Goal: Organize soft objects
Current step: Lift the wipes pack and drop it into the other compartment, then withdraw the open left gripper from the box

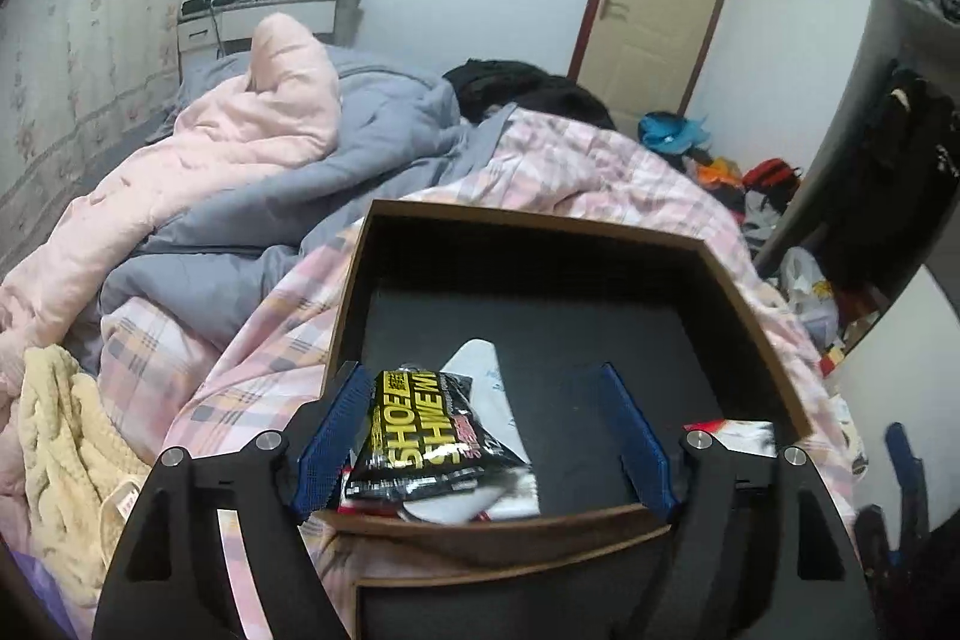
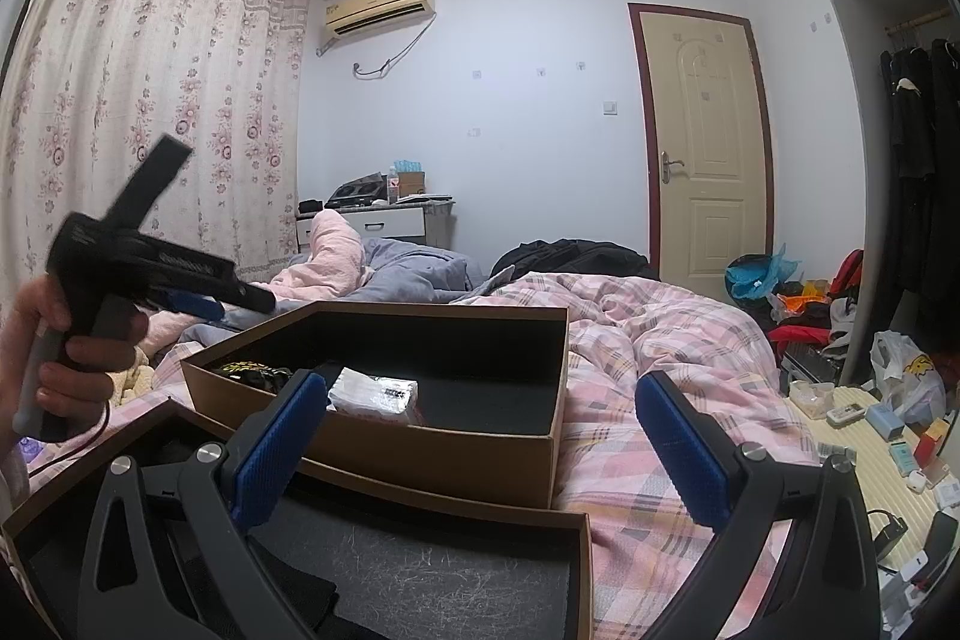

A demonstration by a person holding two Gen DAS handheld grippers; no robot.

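- Jaws of the left gripper (image 1: 483, 436) stand apart over the box (image 1: 750, 316); the black-and-yellow packet (image 1: 420, 436) lies loose inside, near the left wall.
- Right gripper (image 2: 480, 436) gapes, holding nothing, near the box.

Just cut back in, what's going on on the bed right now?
A person is sorting soft packets into a brown box on the plaid bedding. The left claw hangs open over the box's near end, with a black-and-yellow packet lying loose between its pads on a white packet. The right claw is open and empty, hovering above a second dark-lined tray.
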